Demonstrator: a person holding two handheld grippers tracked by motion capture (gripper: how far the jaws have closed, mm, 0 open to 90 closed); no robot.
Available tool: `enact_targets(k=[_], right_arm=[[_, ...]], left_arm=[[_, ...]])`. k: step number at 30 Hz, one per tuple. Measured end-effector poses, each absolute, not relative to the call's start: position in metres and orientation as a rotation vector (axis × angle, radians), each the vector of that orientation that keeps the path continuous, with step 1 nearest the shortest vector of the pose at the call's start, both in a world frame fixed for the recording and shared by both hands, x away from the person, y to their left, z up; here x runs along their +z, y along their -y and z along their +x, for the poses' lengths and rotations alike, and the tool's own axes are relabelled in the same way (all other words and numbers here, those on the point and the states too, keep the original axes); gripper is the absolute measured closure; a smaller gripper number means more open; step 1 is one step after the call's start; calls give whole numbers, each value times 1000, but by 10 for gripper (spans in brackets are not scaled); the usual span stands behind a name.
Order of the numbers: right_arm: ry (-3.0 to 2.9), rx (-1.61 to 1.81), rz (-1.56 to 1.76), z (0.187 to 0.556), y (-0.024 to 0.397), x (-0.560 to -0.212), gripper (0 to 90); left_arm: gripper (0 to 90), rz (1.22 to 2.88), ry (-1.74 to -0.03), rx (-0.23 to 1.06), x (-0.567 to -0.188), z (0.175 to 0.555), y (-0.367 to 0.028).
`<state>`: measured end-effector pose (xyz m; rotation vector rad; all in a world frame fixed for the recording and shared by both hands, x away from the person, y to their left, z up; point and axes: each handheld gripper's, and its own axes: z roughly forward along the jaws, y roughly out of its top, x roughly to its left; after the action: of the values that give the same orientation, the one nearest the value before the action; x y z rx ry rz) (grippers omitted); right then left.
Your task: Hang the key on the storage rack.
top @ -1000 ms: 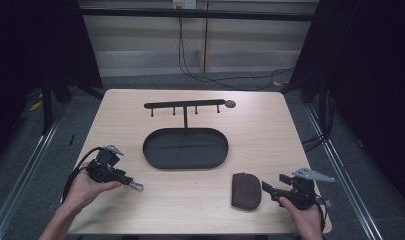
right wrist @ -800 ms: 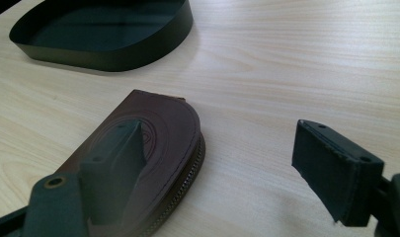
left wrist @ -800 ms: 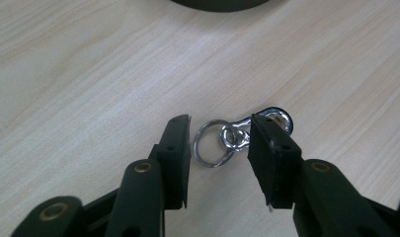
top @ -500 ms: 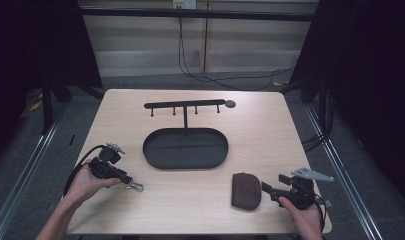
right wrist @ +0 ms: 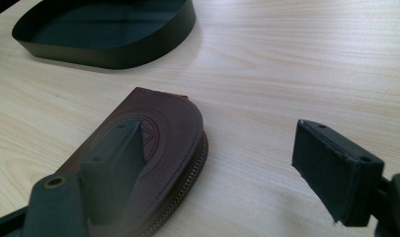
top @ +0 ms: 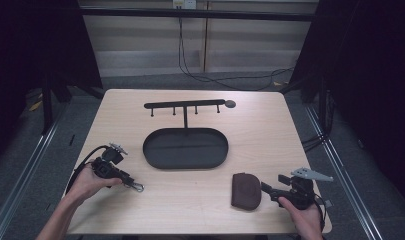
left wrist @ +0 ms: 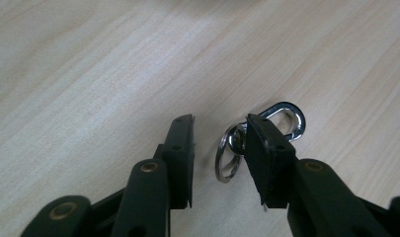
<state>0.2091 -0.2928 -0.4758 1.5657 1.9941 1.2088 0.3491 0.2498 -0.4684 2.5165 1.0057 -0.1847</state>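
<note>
A metal key ring with a snap clip [top: 137, 187] lies on the wooden table at the near left. My left gripper [top: 133, 185] is low over it and open. In the left gripper view the key ring [left wrist: 226, 160] lies between the jaws, against the right one, and its clip [left wrist: 288, 117] pokes out beyond that jaw. A brown zipped leather pouch [top: 246, 191] lies flat at the near right. My right gripper [top: 266, 188] is open at the pouch's right edge. In the right gripper view one jaw hangs over the pouch [right wrist: 175, 128] and the other stands over bare wood.
A black oval tray [top: 185, 148] sits empty at the table's middle, also seen as the tray [right wrist: 103, 29] in the right gripper view. Behind it stands a black rack with several hooks [top: 185, 106]. Table edges are close to both hands.
My left gripper has edged slightly to the right at the key ring. The right gripper and the pouch have held still.
</note>
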Motion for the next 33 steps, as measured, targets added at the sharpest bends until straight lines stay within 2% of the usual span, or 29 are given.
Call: enact_targets(k=[4, 9, 11, 23, 27, 33], right_arm=[[-1997, 1206, 1569, 209, 293, -476, 197], [-1998, 1200, 1574, 210, 292, -476, 197], [-1999, 1198, 1574, 210, 292, -476, 196], [-2000, 1194, 1583, 210, 293, -477, 195], [-2003, 1191, 1585, 210, 292, -477, 195], [-2005, 1189, 1588, 210, 292, -477, 193]], left_arm=[[693, 2541, -990, -224, -469, 349, -249], [797, 2592, -980, -187, -466, 347, -245], [873, 2600, -970, -193, -461, 347, -244], [891, 2722, -890, -128, -439, 342, -234], [892, 2726, -852, -60, -425, 341, -233], [891, 2738, -820, -74, -411, 341, -232]])
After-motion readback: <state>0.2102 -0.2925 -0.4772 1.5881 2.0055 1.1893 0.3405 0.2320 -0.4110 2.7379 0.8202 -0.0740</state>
